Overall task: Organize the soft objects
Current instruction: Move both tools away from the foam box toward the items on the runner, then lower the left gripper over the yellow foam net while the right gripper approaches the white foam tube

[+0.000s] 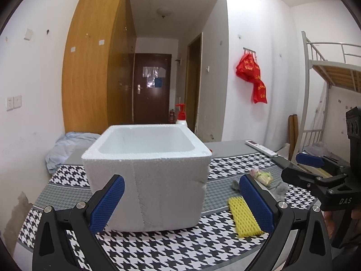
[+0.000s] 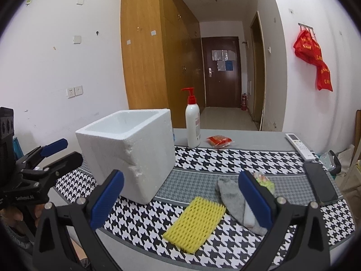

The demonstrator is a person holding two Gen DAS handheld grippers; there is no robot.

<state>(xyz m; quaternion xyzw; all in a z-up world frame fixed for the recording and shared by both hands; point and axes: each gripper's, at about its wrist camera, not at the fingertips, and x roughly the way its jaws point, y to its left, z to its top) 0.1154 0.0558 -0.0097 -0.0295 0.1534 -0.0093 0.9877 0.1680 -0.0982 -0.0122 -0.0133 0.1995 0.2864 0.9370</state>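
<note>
A white foam box [image 1: 149,174] stands open-topped on the houndstooth cloth; it also shows in the right wrist view [image 2: 128,151]. A yellow foam net sleeve [image 2: 195,222] lies flat to its right, also in the left wrist view [image 1: 243,218]. A grey sock [image 2: 234,201] lies beside the sleeve, with a small wrapped packet [image 2: 265,181] behind it. My left gripper [image 1: 181,203] is open in front of the box, empty. My right gripper [image 2: 180,198] is open above the sleeve, empty.
A pump bottle [image 2: 193,124], a red packet [image 2: 218,140], a white remote [image 2: 299,146] and a black phone [image 2: 320,185] lie on the table [image 2: 237,135]. A blue cloth bundle [image 1: 65,146] sits at the far left. A bunk bed frame [image 1: 325,72] stands at right.
</note>
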